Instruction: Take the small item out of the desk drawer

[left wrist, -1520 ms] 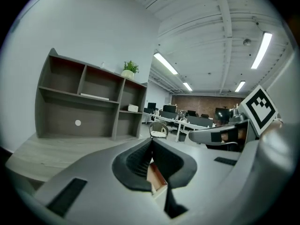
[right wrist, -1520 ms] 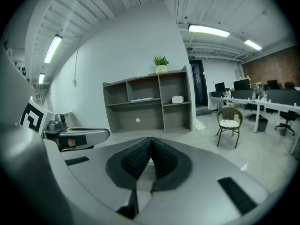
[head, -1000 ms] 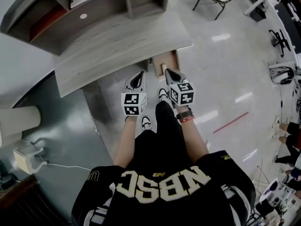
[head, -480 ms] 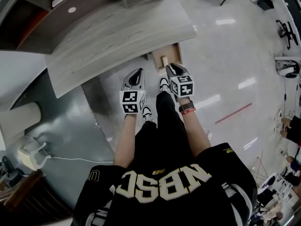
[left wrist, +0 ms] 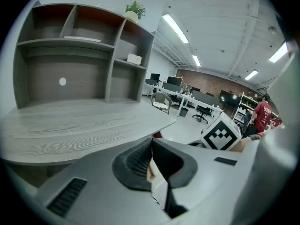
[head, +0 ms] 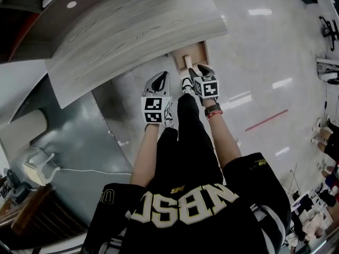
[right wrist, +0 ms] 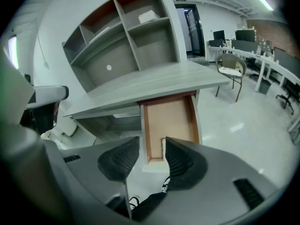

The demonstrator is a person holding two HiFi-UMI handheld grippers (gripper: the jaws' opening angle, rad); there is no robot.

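The desk drawer [right wrist: 168, 116] stands pulled out under the grey desktop [head: 132, 36], its brown bottom bare. A small pale item [right wrist: 163, 146] lies at the drawer's front edge, partly hidden behind my right jaw; in the head view the item [head: 187, 62] shows as a light block in the drawer [head: 202, 50]. My right gripper [right wrist: 151, 145] hovers just in front of the drawer, its jaws opening with nothing between them. My left gripper [left wrist: 150, 142] hangs to the left, off the drawer, with its jaws pressed together and empty.
A shelf unit [right wrist: 126, 36] stands on the back of the desk. The person's legs and shoes [head: 185, 86] are right below the grippers. A white box with a cable [head: 39, 171] lies on the floor at the left. Office chairs and desks [right wrist: 234, 67] stand further off on the right.
Both grippers have moved forward towards the desk, and the right one now reaches the drawer's front. The head camera has tilted, so the desk fills more of the top.
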